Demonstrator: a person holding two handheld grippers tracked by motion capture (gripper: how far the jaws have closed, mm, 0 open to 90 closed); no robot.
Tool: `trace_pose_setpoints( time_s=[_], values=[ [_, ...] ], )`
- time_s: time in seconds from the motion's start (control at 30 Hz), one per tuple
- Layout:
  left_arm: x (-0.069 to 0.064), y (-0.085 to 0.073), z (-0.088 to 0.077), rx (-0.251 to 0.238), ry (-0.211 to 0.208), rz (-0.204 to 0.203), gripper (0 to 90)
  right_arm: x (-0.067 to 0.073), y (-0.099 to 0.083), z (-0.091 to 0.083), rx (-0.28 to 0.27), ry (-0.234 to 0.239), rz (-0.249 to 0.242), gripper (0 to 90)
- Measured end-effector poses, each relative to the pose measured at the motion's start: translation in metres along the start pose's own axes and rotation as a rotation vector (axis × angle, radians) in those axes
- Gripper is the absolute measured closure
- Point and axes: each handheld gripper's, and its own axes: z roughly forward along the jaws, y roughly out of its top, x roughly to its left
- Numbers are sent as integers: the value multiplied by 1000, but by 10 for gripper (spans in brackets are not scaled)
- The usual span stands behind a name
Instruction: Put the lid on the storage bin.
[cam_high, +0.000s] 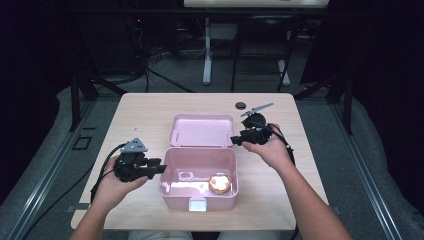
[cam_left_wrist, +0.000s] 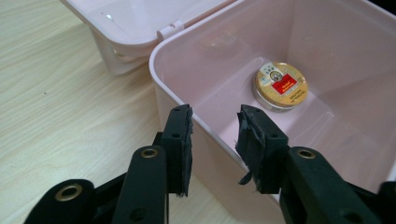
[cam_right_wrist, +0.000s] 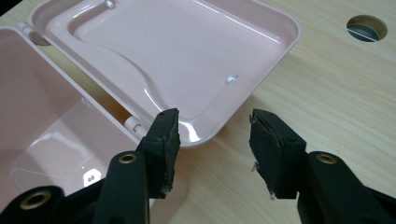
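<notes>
So the bench (cam_high: 150, 110) is a light wood top with loads of bare room on the far side and down both flanks. There's a small round cable hole (cam_high: 241, 105) near the far edge, right of centre. Past the far edge you get dark floor, cables and the legs of another desk (cam_high: 207, 55).

Sitting mid-bench toward the near edge is a pink plastic box (cam_high: 172, 187), wide open. Its lid (cam_high: 201, 130) is flipped back flat on the bench behind it, inside facing up, joined at the hinge. The box's front wall is close to the near bench edge, so not much room there.

The left hand-held gripper (cam_high: 161, 168) is at the box's left wall. In the left gripper view its jaws are parted, one outside the wall and one over the inside, straddling the rim without clamping it.

The right hand-held gripper (cam_high: 235, 140) hovers at the lid's right near corner, jaws spread apart and holding nothing. In the right gripper view one jaw sits over that lid corner and the other over bare wood.

Smallest thing: a round gold tin (cam_left_wrist: 280, 85) with a red label, lying flat on the box floor, toward the right front corner in the high view.
</notes>
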Motion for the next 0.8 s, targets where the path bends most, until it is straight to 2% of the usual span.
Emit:
trace_pose_setpoints(
  time_s=[0.43,0.63,0.8],
  values=[
    [-2,0,3,32,-21,15,727,-4,3,7,-10,-11,39,537],
    [-2,0,2,33,-28,9,739,-5,7,14,17,-32,34,545],
    [-2,0,2,33,-25,12,742,-4,11,16,10,-38,34,550]
  ],
)
